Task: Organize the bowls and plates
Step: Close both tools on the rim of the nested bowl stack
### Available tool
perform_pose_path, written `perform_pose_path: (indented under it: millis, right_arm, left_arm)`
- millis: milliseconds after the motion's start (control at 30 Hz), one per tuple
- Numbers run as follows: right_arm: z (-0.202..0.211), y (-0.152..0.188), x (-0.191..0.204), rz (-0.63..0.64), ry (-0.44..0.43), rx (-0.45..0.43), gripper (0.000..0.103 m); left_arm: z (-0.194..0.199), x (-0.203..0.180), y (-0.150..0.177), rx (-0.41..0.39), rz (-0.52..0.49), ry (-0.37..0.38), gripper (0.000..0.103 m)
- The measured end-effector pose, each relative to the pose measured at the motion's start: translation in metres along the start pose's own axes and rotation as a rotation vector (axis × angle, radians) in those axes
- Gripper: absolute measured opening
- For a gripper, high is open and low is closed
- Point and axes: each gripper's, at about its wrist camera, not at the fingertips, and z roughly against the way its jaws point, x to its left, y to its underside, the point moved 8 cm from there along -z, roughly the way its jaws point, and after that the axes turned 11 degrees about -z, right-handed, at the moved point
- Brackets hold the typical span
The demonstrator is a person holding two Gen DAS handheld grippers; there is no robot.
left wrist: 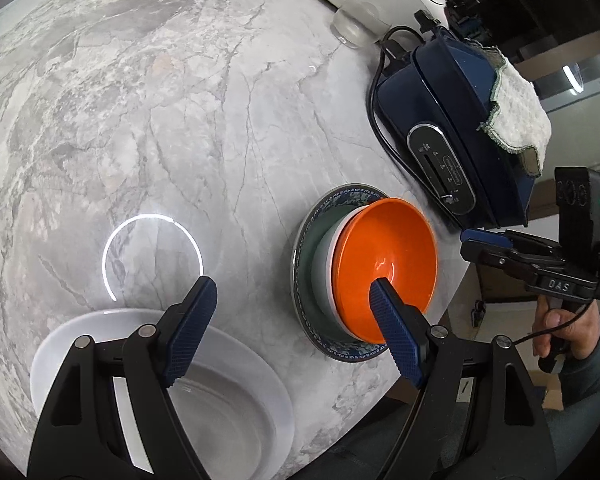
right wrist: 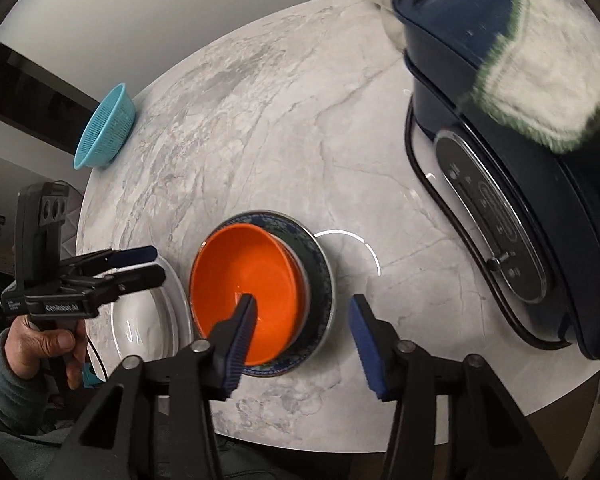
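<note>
Orange bowl (right wrist: 248, 292) under open right gripper (right wrist: 302, 320), seemingly not touching.

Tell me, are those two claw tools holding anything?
Nothing is held. The left gripper hangs open above the white ceramic plate; the right gripper is open over the glossy orange bowl.

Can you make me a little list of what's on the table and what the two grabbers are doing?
table: round grey marble top
orange bowl: sits in a white bowl on a blue patterned plate
white plate: alone, near the table edge, beside the stack
blue basket: at the far edge
dark blue cooker: closed, cloth on top
left gripper: fingers open, holding nothing, above the white plate
right gripper: fingers open, holding nothing, above the stack
</note>
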Motion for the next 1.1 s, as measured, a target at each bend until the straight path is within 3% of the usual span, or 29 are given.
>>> perform_pose_path:
  millis: [267, 367, 567, 800, 1000, 1100]
  right_arm:
    - [-0.023, 0.011, -0.031, -0.101, -0.056, 0.022, 0.041]
    - [-0.030, 0.013, -0.037, -0.141, -0.091, 0.036, 0.041]
    - [-0.044, 0.016, -0.040, -0.148, -0.114, 0.072, 0.041]
    - [-0.059, 0.020, -0.039, -0.130, -0.121, 0.105, 0.040]
    - [-0.065, 0.021, -0.041, -0.135, -0.141, 0.105, 0.033]
    - [-0.068, 0.021, -0.040, -0.137, -0.148, 0.108, 0.032]
  left_arm:
    - [-0.016, 0.013, 0.000, 0.066, -0.072, 0.022, 0.076]
    - [-0.024, 0.013, 0.004, 0.087, -0.092, 0.031, 0.068]
    - [-0.041, 0.011, 0.007, 0.122, -0.112, 0.027, 0.068]
    - [-0.057, 0.010, 0.008, 0.159, -0.140, -0.001, 0.059]
    - [-0.067, 0.006, 0.009, 0.159, -0.130, 0.031, 0.040]
    - [-0.075, 0.000, 0.009, 0.164, -0.132, 0.024, 0.038]
